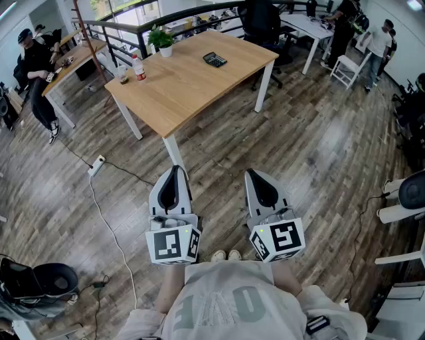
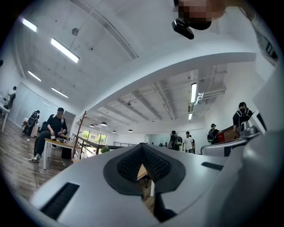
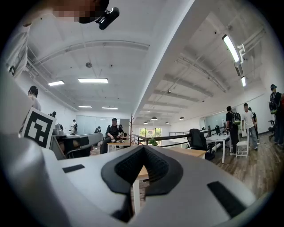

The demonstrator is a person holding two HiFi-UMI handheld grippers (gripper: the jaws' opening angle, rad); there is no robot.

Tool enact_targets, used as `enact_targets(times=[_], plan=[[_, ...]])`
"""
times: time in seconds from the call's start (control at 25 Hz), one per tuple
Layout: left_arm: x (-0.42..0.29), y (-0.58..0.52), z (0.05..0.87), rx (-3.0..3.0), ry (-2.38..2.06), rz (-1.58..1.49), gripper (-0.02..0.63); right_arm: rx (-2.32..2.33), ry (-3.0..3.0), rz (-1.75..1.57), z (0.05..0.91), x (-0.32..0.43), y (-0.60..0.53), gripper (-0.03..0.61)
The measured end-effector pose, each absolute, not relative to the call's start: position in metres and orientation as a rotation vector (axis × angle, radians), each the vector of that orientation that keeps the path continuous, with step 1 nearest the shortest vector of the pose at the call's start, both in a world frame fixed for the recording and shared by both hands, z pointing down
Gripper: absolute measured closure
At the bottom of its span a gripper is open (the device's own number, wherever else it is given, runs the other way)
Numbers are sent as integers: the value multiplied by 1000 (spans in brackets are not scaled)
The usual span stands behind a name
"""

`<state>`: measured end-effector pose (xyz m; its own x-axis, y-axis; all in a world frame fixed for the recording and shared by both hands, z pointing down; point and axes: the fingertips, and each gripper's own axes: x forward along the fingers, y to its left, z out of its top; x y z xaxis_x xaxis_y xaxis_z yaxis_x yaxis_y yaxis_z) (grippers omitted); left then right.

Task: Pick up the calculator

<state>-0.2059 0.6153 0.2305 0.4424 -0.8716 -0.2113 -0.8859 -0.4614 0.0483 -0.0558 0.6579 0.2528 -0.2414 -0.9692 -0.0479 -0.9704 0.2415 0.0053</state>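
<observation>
Calculator (image 1: pixel 214 59) untouched — left gripper (image 1: pixel 175 170), right gripper (image 1: pixel 255 174) jaws apparently closed, empty.

Level: bright, even, white light throughout
Source: ceiling strips (image 2: pixel 64 49) overhead; windows (image 1: pixel 129 6) at far end, blown out
Shadows: soft, faint; light one under table (image 1: pixel 189 83)
Glare: pale sheen on floor (image 1: pixel 332 143)
Distortion: strong fisheye, lines bow; gripper views ringed w/ black vignette
Focus: head view sharp; left gripper (image 2: pixel 142 144) & right gripper (image 3: pixel 144 147) shells soft near lens
Detail: far people (image 2: pixel 182 142) small, smeary
</observation>
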Motion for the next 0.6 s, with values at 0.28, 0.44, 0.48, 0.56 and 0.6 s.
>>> enact_targets(times=[0.28,0.44,0.48,0.56,0.6], plan=[[-193,617,233,-2612,1598,291,604,-1927,2436,26,257,-38,662,560],[-187,617,237,-2620,1614,261,604,-1908,2450,-3,262,-33,662,561],[-185,618,238,-2620,1618,252,604,-1901,2444,-21,263,-31,662,560],[-181,619,240,-2611,1626,234,605,-1878,2432,-44,264,-24,664,560],[-178,620,240,-2602,1630,226,604,-1864,2432,-42,264,-21,664,560]])
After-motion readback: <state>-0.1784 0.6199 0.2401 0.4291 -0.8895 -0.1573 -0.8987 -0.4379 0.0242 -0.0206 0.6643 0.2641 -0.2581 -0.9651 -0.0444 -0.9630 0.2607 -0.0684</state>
